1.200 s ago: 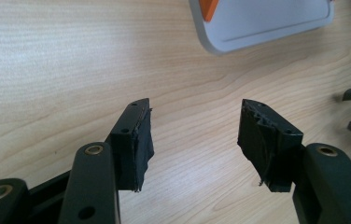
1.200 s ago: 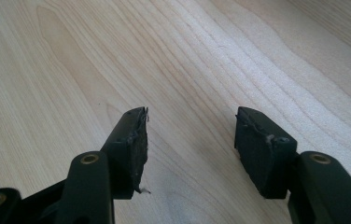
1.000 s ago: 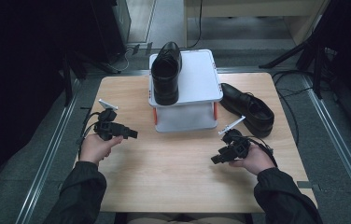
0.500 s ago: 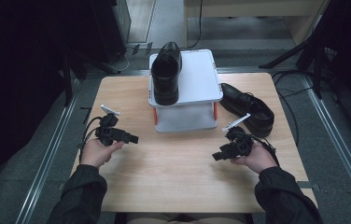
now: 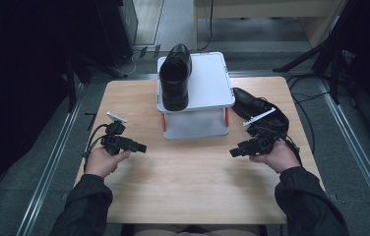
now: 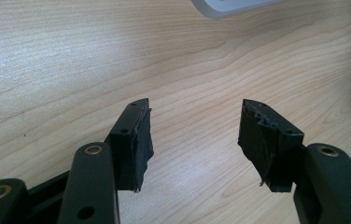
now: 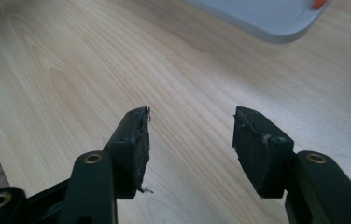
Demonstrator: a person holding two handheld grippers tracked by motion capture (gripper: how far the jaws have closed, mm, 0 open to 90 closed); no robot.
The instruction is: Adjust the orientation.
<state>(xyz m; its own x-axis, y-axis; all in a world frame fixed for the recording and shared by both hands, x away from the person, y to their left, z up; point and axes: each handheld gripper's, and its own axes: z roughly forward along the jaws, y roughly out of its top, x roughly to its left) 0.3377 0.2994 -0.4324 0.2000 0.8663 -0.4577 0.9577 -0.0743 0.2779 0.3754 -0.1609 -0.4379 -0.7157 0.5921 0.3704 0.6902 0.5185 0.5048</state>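
Hovering over bare table (image 5: 188,182), left tool (image 6: 194,135) and right tool (image 7: 190,140) both gaping wide, gripping nothing

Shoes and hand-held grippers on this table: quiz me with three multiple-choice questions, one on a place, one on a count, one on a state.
1. Where is the shoe nearer the left hand-held gripper?
A on the white stand
B on the floor
C in a hand

2. How many shoes are there?
A one
B two
C four

3. How do the right hand-held gripper's jaws stand?
A shut on a shoe
B shut empty
C open, empty

Answers: 1 A, it lies on the stand's top. 2 B, the second shoe lies on the table. 3 C, bare wood shows between the jaws.
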